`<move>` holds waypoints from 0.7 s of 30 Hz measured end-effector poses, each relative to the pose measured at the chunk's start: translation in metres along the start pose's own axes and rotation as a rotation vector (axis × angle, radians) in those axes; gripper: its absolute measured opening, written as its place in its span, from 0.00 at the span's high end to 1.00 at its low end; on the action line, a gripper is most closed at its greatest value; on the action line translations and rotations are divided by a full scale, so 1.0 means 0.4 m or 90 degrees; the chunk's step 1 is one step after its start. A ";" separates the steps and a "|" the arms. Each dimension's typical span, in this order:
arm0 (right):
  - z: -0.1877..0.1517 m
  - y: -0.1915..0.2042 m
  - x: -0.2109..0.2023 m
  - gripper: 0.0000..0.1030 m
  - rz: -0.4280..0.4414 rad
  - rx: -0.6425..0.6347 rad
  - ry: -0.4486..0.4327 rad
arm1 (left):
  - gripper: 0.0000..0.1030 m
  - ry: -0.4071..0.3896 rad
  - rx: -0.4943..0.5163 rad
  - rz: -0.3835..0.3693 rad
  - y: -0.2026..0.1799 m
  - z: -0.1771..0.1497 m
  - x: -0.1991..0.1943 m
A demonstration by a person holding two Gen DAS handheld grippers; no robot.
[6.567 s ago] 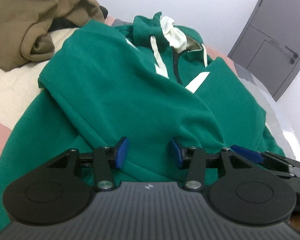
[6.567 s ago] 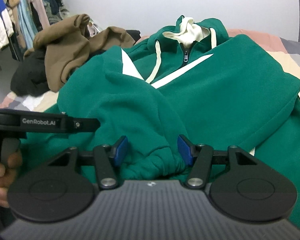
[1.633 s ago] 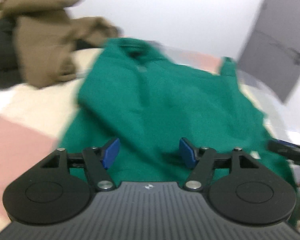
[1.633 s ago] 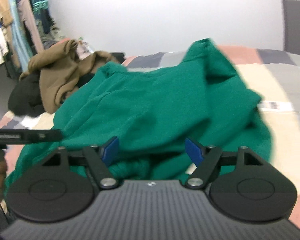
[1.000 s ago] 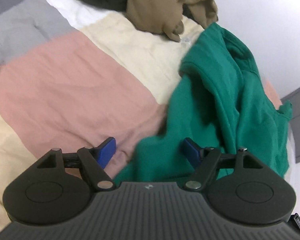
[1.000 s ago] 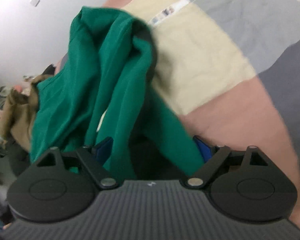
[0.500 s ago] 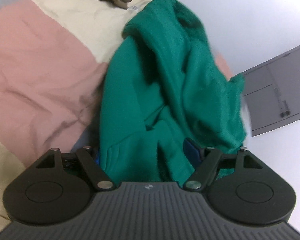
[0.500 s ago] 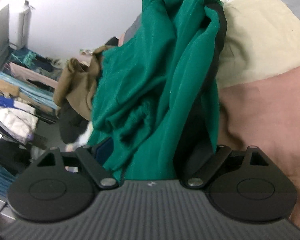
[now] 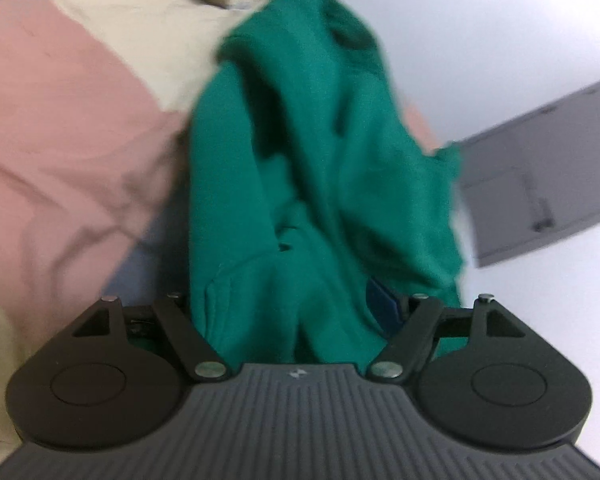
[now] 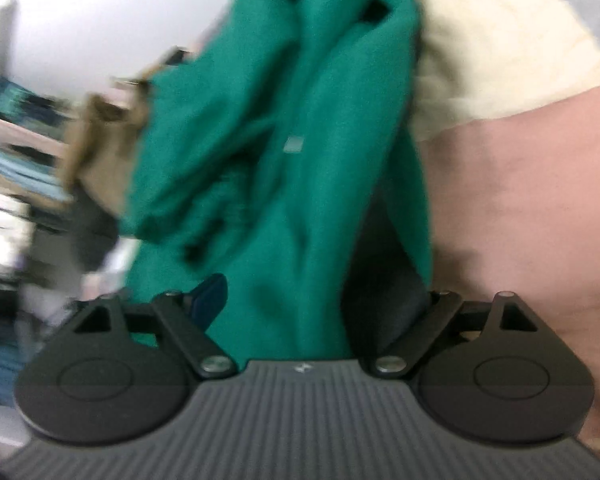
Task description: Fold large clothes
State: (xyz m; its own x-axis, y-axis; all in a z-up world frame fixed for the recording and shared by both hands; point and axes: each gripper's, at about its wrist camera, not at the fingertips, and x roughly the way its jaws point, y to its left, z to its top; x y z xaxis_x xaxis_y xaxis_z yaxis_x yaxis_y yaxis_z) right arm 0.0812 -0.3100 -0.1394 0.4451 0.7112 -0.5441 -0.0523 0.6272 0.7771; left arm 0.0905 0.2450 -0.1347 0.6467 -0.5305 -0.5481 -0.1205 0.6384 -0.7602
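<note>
The fold is looking far from finished: the green hoodie (image 9: pixel 300 184) is hanging as a loose, bunched column of cloth rather than lying flat, so judging from how it lies now, no neat fold is in place and the laying out, the folding of sleeves and body, and the smoothing are all left to do.

In the left wrist view the garment is filling the centre of the frame, running from the upper middle down into the left gripper (image 9: pixel 296 312). Cloth is lying thick between its fingers; one blue pad (image 9: pixel 382 306) is peeking out at the lower right of the cloth, while the other is hidden under it. The jaws are standing fairly wide around the bundle, so it seems to be grasping the hoodie, though the bite itself is covered. The bed (image 9: pixel 60 120), with its pink and cream patches, is taking up the left side of the frame, and a grey door (image 9: pixel 540 184) is sitting at the right edge.

In the right wrist view the same hoodie is streaming from the top centre down into the right gripper (image 10: pixel 316 304), which likewise appears to be clenched on a thick fold, one blue pad (image 10: pixel 208 292) showing at the lower left. A brown garment (image 10: pixel 100 148) is blurring past at the left. Both views are tilting steeply and smearing, which suggests the hands are swinging the garment in the air above the bed.
</note>
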 end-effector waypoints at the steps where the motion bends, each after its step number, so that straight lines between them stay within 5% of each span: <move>1: 0.001 0.013 -0.001 0.15 0.019 -0.013 -0.001 | 0.24 0.002 0.007 -0.007 -0.004 -0.004 -0.003; 4: -0.003 0.035 0.006 0.15 0.030 -0.039 0.005 | 0.24 0.018 0.006 0.041 0.006 -0.008 0.020; 7: -0.003 0.008 0.035 0.16 -0.054 -0.014 0.029 | 0.25 0.036 0.000 0.097 0.021 -0.008 0.048; 12: -0.010 0.009 0.071 0.19 -0.097 -0.029 0.050 | 0.24 0.040 0.006 0.093 0.013 -0.018 0.054; 16: -0.023 0.045 0.068 0.30 -0.055 -0.055 0.054 | 0.26 0.063 0.023 0.051 -0.003 -0.034 0.047; 18: -0.022 0.055 0.069 0.45 -0.058 -0.061 0.058 | 0.32 0.080 0.034 0.047 -0.016 -0.050 0.049; 20: -0.024 0.066 0.081 0.60 -0.086 -0.073 0.057 | 0.58 0.082 0.065 0.090 -0.034 -0.065 0.048; 21: -0.023 0.072 0.081 0.66 -0.090 -0.078 0.055 | 0.62 0.081 0.069 0.099 -0.038 -0.069 0.045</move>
State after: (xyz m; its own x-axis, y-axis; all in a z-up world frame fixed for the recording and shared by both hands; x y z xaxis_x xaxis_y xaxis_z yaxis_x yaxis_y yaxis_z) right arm 0.0859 -0.2660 -0.1375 0.3783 0.6343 -0.6742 -0.1058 0.7532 0.6492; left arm 0.0832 0.2106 -0.1427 0.5261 -0.4828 -0.7000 -0.1244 0.7706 -0.6250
